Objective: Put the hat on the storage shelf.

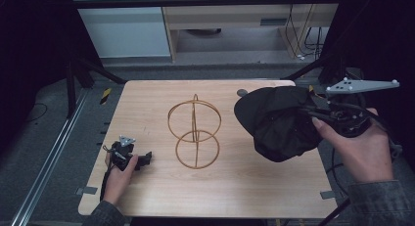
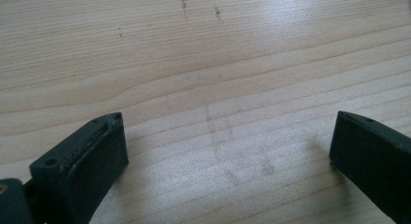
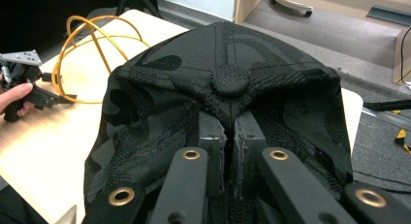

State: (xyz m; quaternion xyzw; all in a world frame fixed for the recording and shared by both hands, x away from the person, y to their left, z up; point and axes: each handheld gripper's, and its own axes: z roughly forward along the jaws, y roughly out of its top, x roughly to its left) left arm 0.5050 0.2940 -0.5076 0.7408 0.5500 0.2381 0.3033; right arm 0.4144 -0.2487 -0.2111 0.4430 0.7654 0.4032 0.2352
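the right tongs [image 3: 228, 151] are pinched shut on the fabric of a black cap [image 1: 279, 121], gripping it just below the crown button, and hold it up over the right side of the desk [image 1: 244, 187]. a gold wire stand [image 1: 195, 133] of two hoops sits upright mid-desk, near the cap but apart from it. going by that, the cap is likely meant for the stand: it would go best carried level over the top hoop and lowered with the crown centred, since the light wire could tip if the brim catches it. the left tongs [image 2: 223, 151] rest wide open and empty on the bare wood at the left. the desk is pale wood grain with faint scuffs; beyond it lie grey floor, a light cabinet, cables and dark drapes.
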